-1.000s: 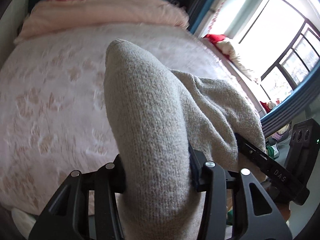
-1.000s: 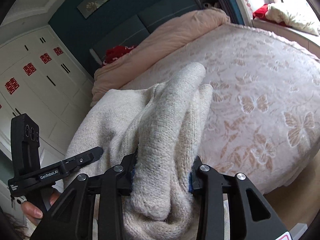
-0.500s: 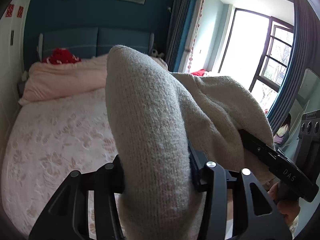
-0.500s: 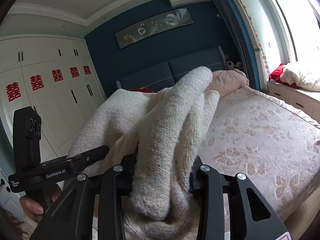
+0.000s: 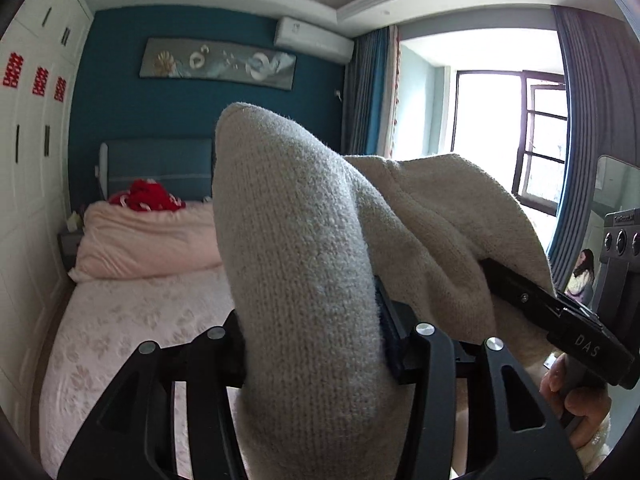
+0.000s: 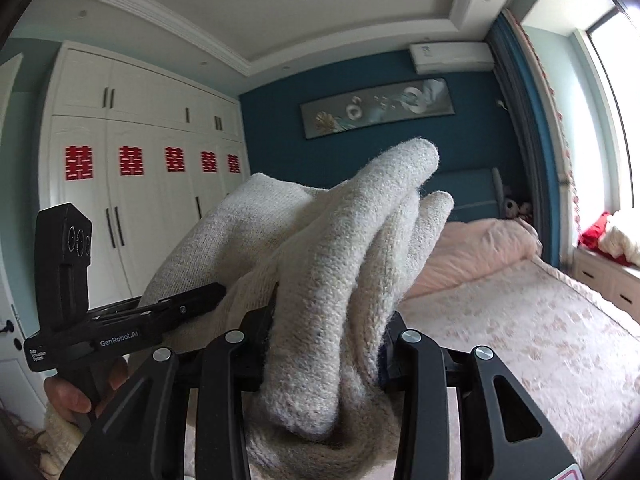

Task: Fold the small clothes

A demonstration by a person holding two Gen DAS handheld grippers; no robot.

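A beige knitted sweater (image 5: 304, 240) hangs bunched in the air above the bed, held up between both grippers. My left gripper (image 5: 316, 344) is shut on a thick fold of it, and the knit bulges up past the jaws. My right gripper (image 6: 328, 348) is shut on another thick fold of the sweater (image 6: 340, 240). The two grippers are close together side by side. The right gripper's body (image 5: 560, 320) shows in the left wrist view, with its tip under the cloth. The left gripper's body (image 6: 140, 320) shows in the right wrist view. The fingertips are buried in knit.
Below and ahead lies a bed with a pink flowered cover (image 6: 520, 320), a rolled pink duvet (image 5: 148, 240) and a red item (image 5: 144, 196) at the headboard. White wardrobes (image 6: 140, 160) line the left side. A window (image 5: 500, 128) with curtains is at the right. The person's hands (image 5: 576, 400) grip the handles.
Both grippers have risen with the sweater still clamped, and they have tilted up. The views went from the bedspread to the far wall and ceiling.
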